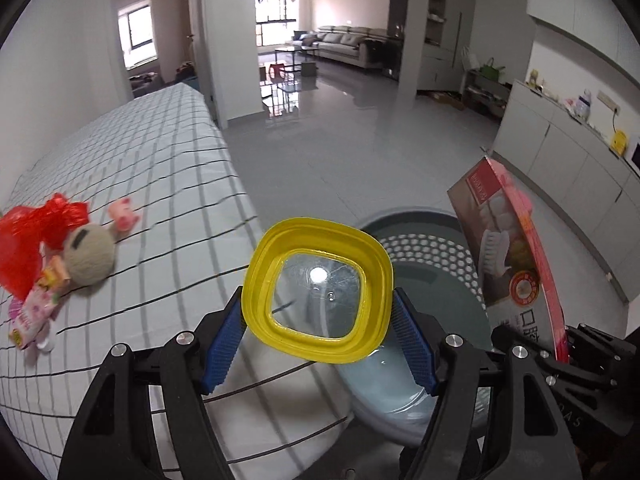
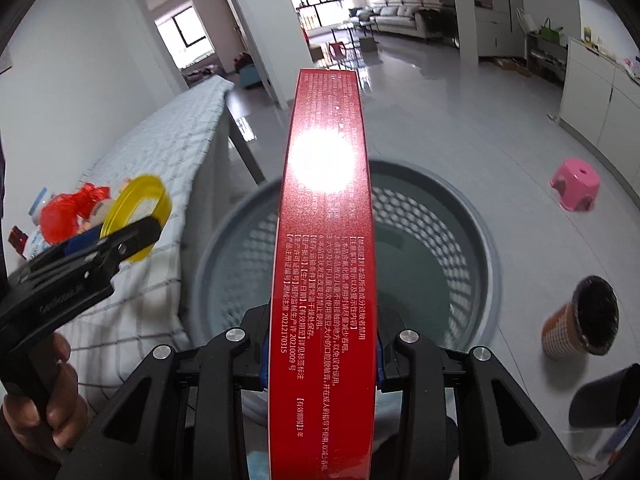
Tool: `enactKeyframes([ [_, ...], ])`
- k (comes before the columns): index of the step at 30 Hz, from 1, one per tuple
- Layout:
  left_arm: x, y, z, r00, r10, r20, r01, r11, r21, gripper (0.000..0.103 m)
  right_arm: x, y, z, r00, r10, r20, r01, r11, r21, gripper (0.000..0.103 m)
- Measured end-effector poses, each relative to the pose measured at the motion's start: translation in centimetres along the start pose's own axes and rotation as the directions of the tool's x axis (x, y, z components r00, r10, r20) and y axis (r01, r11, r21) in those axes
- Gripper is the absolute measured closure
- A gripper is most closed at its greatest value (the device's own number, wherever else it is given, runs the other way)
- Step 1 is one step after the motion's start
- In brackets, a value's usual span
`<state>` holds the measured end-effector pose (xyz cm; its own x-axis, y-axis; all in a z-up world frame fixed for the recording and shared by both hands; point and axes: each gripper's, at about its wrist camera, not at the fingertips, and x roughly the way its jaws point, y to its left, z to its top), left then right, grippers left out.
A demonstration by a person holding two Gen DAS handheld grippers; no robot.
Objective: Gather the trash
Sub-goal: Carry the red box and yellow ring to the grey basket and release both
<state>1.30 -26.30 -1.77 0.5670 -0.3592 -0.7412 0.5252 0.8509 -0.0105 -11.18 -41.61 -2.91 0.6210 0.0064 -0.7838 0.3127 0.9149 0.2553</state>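
My left gripper (image 1: 318, 334) clamps one yellow lid (image 1: 320, 288); my right gripper (image 2: 322, 354) clamps one red box (image 2: 324, 216), above one grey basket (image 2: 452, 216).

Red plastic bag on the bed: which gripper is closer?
Left. The left gripper, shut on the yellow lid, sits by the bed edge near the red plastic bag; the right gripper holds the red box over the basket.

red box (image 2: 324, 216) in right gripper (image 2: 322, 354), over basket (image 2: 460, 216)
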Motion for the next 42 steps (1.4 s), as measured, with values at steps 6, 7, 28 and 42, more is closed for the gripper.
enactKeyframes([
  [6,2.6,-2.5,-0.1,0.999,-0.023,-0.046,0.025,0.999,0.039,0.034,1.0,-0.7,-0.5,0.998,-0.004,-0.058,0.004,1.0,0.001,0.069],
  [7,3.0,-2.8,-0.1,0.998,-0.022,-0.053,0.025,0.999,0.042,0.034,1.1,-0.8,-0.5,0.998,0.0,-0.065,0.0,1.0,0.0,0.069],
  [28,4.6,-3.2,-1.0,0.992,0.012,-0.123,-0.008,0.999,0.036,0.02,0.3,-2.6,-0.4,1.0,-0.022,-0.01,0.022,0.999,0.038,0.048],
  [42,3.7,-2.2,-0.9,0.994,0.024,-0.107,-0.023,1.0,0.01,0.02,-0.3,-2.0,-0.2,0.999,-0.032,0.011,0.032,0.999,0.027,0.048],
])
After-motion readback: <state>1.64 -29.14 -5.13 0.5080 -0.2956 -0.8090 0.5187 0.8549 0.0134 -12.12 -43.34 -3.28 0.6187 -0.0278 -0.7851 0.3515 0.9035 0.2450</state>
